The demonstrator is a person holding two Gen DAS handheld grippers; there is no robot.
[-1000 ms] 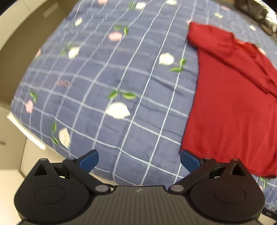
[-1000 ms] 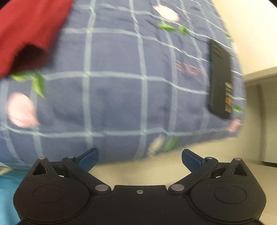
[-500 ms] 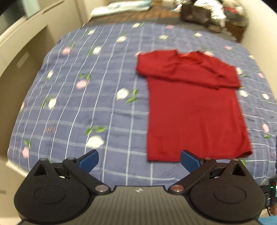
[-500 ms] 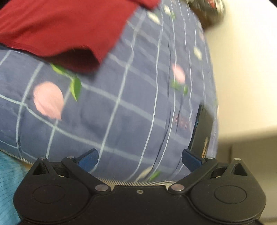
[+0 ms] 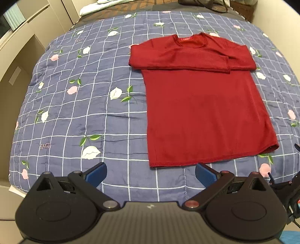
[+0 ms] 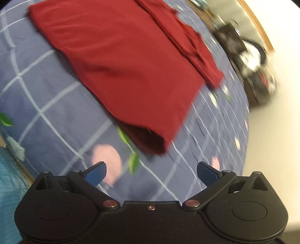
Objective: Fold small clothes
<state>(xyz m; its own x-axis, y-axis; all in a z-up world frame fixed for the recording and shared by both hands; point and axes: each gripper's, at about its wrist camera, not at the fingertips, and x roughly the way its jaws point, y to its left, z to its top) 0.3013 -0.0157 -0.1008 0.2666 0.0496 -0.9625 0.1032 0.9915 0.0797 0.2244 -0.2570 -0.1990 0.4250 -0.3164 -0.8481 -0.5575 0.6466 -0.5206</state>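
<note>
Nearest, we list our left gripper point(image 5: 151, 172), a black two-finger tool with blue pads, its jaws spread wide and holding nothing, hanging over the near edge of the bed. Our right gripper point(image 6: 151, 171), of the same make, also stands wide open and empty; its view is blurred. A black part of it shows at the right edge of the left wrist view.

Beneath both we enter a blue quilted bedspread with a white grid and pink and white flower print point(image 5: 75, 116), covering the bed from the near edge to the far end.

Next, the task item: a dark red long-sleeved knit shirt point(image 5: 204, 112), lying flat on the bedspread, right of centre in the left wrist view. Its hem lies nearest us, just beyond the left gripper's right pad point(image 5: 205, 175) and apart from it. Its round neckline lies at the far end. Both sleeves are folded across the chest, one over the other, forming a band across the upper body. In the right wrist view the hem's near right corner is lifted a little, showing the darker inside, with a green leaf print beside it.

At left we note pale beige cabinet fronts point(image 5: 22, 56). Farthest, beyond the bedspread, lie a white folded cloth point(image 5: 105, 5) and dark bags point(image 6: 249, 54), too blurred to itemise.
</note>
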